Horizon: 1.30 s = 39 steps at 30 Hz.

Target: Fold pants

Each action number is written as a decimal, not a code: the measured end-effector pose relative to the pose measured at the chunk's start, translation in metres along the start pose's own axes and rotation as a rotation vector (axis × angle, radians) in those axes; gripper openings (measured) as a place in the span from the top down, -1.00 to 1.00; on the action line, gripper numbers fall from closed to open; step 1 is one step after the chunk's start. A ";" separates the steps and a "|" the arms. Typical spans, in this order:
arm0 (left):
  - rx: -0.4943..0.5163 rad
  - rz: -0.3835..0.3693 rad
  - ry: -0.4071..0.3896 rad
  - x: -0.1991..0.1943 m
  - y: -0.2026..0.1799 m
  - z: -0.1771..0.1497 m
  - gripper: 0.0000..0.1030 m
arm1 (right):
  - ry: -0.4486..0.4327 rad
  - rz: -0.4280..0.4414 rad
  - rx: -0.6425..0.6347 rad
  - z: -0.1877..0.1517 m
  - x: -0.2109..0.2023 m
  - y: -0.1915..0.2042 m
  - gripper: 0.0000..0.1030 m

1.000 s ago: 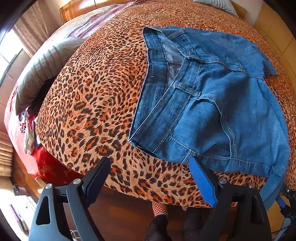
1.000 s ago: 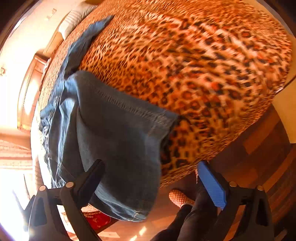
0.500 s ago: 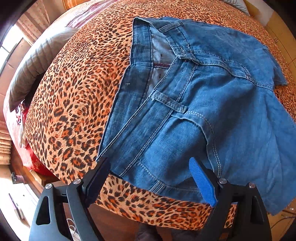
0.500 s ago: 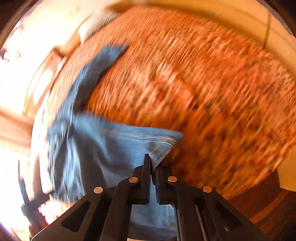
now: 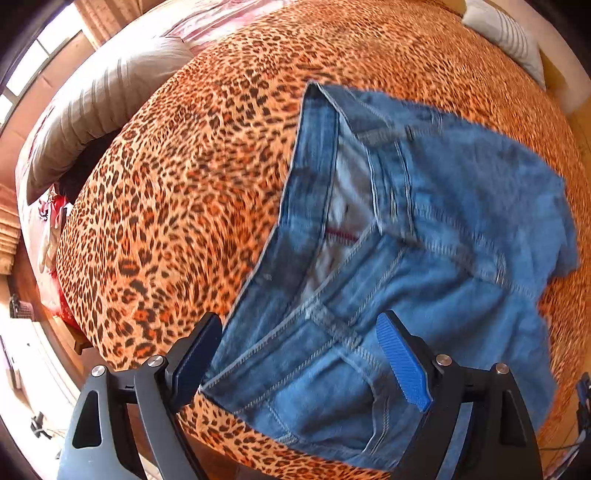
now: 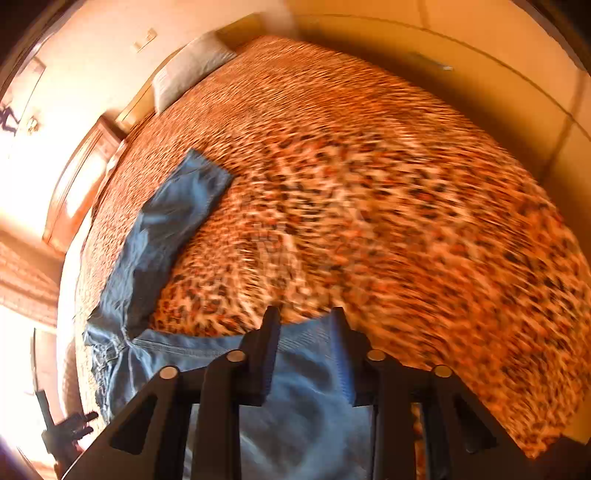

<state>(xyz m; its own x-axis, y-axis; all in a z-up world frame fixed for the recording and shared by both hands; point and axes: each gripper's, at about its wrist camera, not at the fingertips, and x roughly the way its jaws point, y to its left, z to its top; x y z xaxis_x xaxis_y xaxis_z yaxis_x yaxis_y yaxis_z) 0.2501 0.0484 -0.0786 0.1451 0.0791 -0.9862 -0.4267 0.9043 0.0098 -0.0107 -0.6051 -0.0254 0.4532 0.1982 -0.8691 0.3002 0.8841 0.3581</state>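
Note:
Blue jeans lie on the leopard-print bedcover, waistband open and pale lining showing. My left gripper hovers open, pointing down over the waistband and back pocket near the bed's edge, touching nothing. In the blurred right wrist view one trouser leg stretches away across the cover. The other leg's hem lies between the fingers of my right gripper, whose jaws are opening and stand a little apart, the pads no longer pressing the denim.
A grey pillow lies along the bed's left side and a striped one at the far right corner. A white pillow and a wooden headboard bound the far end. Wooden floor runs below the near edge.
The left gripper moved in over the jeans' waist. The right gripper shut on the leg hem, carried it across the bed, and its jaws have now parted.

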 end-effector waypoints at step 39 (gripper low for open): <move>-0.169 -0.302 0.198 0.154 -0.007 0.055 -0.24 | 0.055 -0.012 0.130 0.148 0.137 0.050 0.40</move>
<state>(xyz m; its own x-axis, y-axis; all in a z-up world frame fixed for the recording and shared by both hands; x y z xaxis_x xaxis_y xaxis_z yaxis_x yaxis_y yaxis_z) 0.3247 0.0769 -0.2216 0.1184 -0.2767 -0.9536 -0.5342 0.7918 -0.2961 0.1906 -0.5970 -0.0758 0.4032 0.2137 -0.8898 0.4135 0.8249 0.3855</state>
